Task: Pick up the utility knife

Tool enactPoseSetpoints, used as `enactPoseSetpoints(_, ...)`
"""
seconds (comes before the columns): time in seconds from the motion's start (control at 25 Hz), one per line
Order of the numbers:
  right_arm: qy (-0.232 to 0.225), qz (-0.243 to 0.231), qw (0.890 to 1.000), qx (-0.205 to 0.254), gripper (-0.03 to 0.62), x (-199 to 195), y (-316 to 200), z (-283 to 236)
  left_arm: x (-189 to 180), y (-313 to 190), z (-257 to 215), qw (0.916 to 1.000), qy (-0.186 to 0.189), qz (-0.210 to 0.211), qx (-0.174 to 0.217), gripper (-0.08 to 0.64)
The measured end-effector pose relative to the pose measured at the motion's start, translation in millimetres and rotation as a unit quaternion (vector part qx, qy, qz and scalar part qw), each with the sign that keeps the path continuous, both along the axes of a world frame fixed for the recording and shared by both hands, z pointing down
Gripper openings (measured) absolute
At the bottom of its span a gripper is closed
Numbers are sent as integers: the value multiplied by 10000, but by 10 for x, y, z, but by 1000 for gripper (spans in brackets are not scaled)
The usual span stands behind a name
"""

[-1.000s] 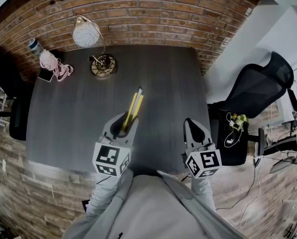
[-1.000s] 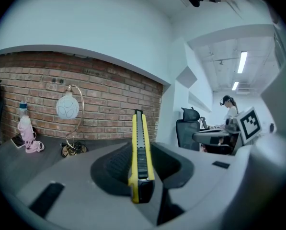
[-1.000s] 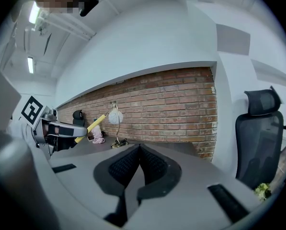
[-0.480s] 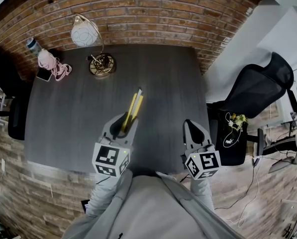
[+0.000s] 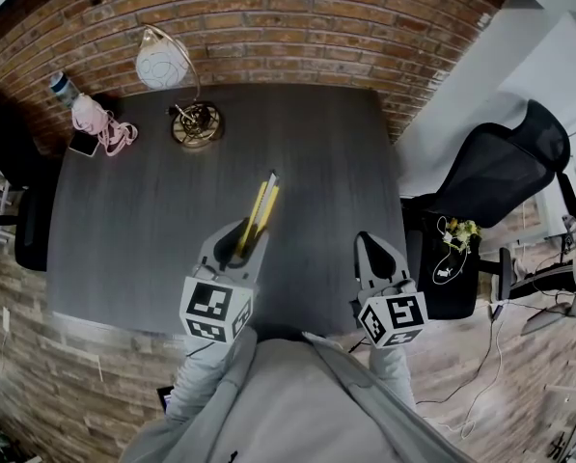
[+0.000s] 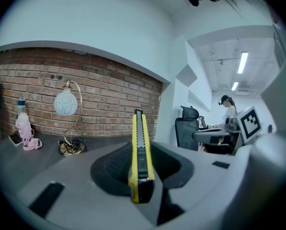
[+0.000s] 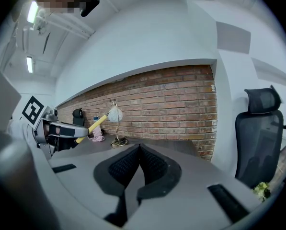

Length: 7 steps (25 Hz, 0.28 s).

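A yellow and black utility knife (image 5: 260,207) is clamped in my left gripper (image 5: 246,234), lifted above the dark table (image 5: 133,220) and pointing away toward the brick wall. In the left gripper view the knife (image 6: 139,152) stands on edge between the jaws, its tip well past them. My right gripper (image 5: 375,251) hovers over the table's near right part, its jaws pressed together with nothing between them. From the right gripper view (image 7: 139,152) the knife (image 7: 92,127) shows at the left, sticking out of the other gripper.
A lamp with a white globe and brass base (image 5: 197,123) stands at the table's far side. A pink bundle, a bottle and a phone (image 5: 95,122) lie at the far left corner. A black office chair (image 5: 505,177) stands right of the table.
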State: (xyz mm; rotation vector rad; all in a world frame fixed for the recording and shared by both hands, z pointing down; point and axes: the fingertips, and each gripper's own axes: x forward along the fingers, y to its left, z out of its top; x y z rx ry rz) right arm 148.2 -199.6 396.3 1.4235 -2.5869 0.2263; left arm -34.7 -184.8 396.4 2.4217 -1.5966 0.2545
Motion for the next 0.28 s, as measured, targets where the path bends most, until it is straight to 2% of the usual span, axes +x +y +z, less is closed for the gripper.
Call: enactPoseSetpoints(0.28, 8, -12, 10000, -27, 18, 9, -12, 22, 26, -21, 19, 10000, -16, 30, -29, 129)
